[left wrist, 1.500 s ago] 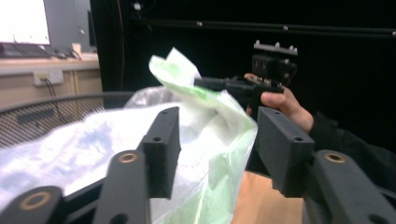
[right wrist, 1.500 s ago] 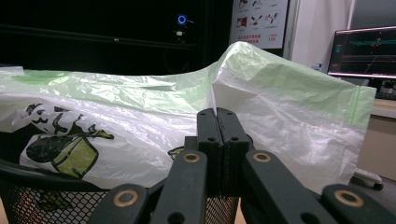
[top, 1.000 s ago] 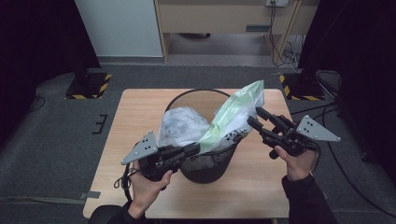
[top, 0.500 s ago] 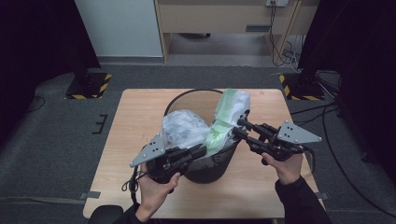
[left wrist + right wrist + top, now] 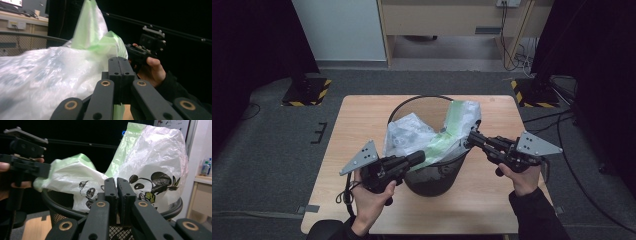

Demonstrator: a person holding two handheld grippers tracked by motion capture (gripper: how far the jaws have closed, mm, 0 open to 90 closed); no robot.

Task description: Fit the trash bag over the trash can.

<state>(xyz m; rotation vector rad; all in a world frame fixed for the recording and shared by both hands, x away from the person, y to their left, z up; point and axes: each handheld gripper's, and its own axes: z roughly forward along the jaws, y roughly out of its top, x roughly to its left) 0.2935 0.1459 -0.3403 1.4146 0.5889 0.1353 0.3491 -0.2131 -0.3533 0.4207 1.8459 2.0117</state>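
A black mesh wastebasket (image 5: 432,182) stands in the middle of the wooden table (image 5: 357,115). A white plastic bag (image 5: 447,135) with a green band and panda prints lies crumpled over its mouth. My left gripper (image 5: 419,158) is shut on the bag's green edge at the near-left rim. My right gripper (image 5: 472,138) is shut on the bag at the right rim. In the left gripper view the closed jaws of the left gripper (image 5: 121,60) pinch the bag (image 5: 50,75), with the right gripper (image 5: 140,52) beyond. In the right gripper view the right gripper (image 5: 116,181) meets the bag (image 5: 155,157) above the basket rim (image 5: 62,207).
A wooden desk (image 5: 447,20) and a white panel (image 5: 339,30) stand behind the table. Black stands with yellow-striped bases (image 5: 307,92) flank it, and cables (image 5: 562,135) trail on the grey floor at the right.
Both grippers came down and inward toward the basket rim, still holding the bag. The bag's raised green corner sank lower over the basket's right side.
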